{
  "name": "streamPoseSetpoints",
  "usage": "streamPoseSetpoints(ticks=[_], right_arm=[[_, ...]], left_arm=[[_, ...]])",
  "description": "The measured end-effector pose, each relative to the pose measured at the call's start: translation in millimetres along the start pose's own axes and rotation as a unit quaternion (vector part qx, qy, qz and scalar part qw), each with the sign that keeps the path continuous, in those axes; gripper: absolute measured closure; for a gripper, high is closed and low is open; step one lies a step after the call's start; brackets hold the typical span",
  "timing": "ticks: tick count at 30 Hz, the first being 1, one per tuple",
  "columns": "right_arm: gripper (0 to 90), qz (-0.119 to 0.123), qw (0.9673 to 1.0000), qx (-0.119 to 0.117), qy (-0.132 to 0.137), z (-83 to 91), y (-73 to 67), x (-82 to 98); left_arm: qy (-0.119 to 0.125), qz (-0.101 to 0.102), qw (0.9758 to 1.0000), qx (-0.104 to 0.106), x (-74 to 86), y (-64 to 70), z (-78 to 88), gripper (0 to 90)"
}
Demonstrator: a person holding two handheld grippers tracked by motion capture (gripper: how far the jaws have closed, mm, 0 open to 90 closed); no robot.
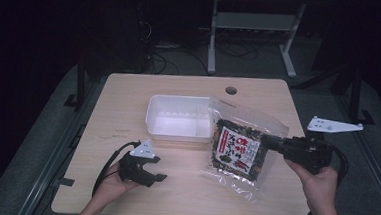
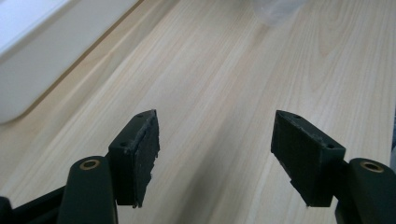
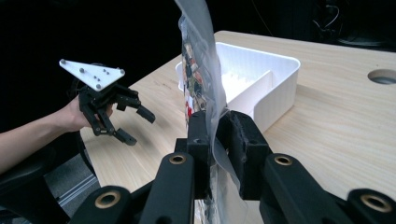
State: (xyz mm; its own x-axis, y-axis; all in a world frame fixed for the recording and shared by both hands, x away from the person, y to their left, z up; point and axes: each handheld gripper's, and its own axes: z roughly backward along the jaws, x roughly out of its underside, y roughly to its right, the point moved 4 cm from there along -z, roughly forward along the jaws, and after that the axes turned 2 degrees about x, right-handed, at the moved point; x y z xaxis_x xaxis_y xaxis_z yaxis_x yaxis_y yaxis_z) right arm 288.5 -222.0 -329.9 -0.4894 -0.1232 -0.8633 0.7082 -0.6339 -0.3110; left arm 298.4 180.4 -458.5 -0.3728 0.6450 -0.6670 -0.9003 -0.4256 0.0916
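Two grippers were in use at the wooden table (image 1: 128, 108) when I looked. The right gripper (image 1: 269, 142) had its jaws clamped on the edge of a clear plastic snack bag (image 1: 238, 148) with a dark, printed label. In the right gripper view the film ran pinched between the two pads (image 3: 243, 140) and rose above them. From the high view the bag hung tilted, its upper corner over the right end of the white tray (image 1: 154, 116) and its lower edge at or just above the tabletop; I could not tell whether it touched. The left gripper (image 1: 157, 168) sat well apart from the bag, near the table's front left, its jaws wide with nothing between them; the left gripper view showed bare wood in the gap.

Progress, in my judgement: the bag had been taken up and was under the control of one hand alone. It was not in the tray, whose two compartments appeared empty. Remaining, as I read it: carrying the bag over the tray, lowering it in and letting go.
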Motion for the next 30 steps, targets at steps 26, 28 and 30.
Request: streamPoseSetpoints(ticks=[26, 28, 30], right_arm=[[78.7, 0.034, 0.9992, 0.018, 0.009, -38.2, -23.2, -57.9], [78.7, 0.037, 0.9990, 0.020, 0.014, -41.3, -24.8, -64.2], [78.7, 0.038, 0.9989, 0.021, 0.019, -42.0, -25.9, -68.5]], left_arm=[[0.006, 0.005, 0.9999, -0.012, 13.9, -1.9, 6.8, 27.3], [0.005, 0.004, 0.9999, -0.011, 14.2, -2.0, 7.2, 27.4], [0.006, 0.004, 0.9999, -0.011, 14.4, -2.1, 7.4, 27.3]])
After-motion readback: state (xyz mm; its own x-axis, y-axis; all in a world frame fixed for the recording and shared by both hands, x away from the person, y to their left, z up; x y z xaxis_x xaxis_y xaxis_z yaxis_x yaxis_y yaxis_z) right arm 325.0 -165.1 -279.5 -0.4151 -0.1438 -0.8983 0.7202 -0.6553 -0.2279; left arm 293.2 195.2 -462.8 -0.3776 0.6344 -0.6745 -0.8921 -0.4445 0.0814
